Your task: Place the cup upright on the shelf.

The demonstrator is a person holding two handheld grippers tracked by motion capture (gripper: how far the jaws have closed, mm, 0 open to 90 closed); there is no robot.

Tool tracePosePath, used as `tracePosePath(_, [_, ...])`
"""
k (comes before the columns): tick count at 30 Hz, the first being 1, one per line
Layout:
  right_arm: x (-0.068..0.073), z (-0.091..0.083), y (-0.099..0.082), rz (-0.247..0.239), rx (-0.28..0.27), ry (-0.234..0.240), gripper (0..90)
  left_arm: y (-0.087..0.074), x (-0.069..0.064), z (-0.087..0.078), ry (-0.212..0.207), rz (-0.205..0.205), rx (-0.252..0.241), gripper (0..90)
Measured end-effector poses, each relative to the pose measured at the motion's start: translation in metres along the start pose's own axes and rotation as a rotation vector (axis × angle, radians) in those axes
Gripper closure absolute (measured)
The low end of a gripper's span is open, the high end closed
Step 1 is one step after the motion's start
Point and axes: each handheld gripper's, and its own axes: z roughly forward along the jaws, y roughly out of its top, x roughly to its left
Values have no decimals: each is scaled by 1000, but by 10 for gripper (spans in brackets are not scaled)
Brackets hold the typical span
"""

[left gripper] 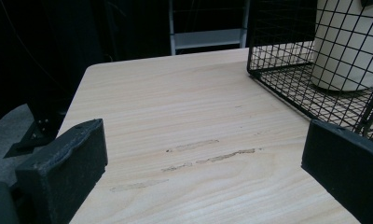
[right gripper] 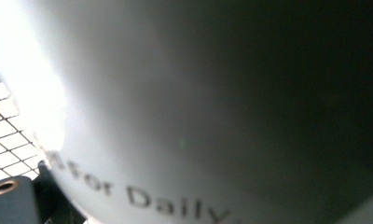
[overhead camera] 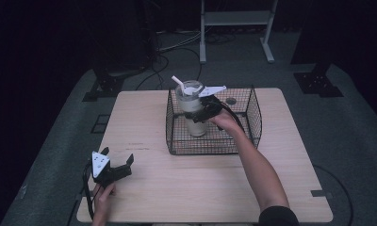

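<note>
Now the right tool (overhead camera: pixel 204 114) grips the white tumbler (overhead camera: pixel 194 113) inside the wire basket (overhead camera: pixel 252 117); at 7 o'clock on the tabletop (overhead camera: pixel 186 179), the left tool (overhead camera: pixel 117 160) rests open.

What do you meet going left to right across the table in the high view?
Left tongs held open near the table's front left corner → white cup with a straw, standing in the wire basket → right tongs at the cup's side.

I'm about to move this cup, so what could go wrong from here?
1. The tall white cup with a straw stands inside the black wire basket; lifting it at a slant could catch the basket's rim.
2. The right tongs grip it at mid-height, so it may tip.
</note>
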Motion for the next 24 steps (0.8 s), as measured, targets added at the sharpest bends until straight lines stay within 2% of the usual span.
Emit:
tracePosePath(2, [-1,-1,-1,-1,2,2,57,0,0,0,1,1,1,0])
tracePosePath(8, [1,-5,0,-48,23,-17,61,0,0,0,2,2,2,0])
tracePosePath(24, [1,-19,-9,-71,17,-33,61,0,-1,0,4,8,3,0])
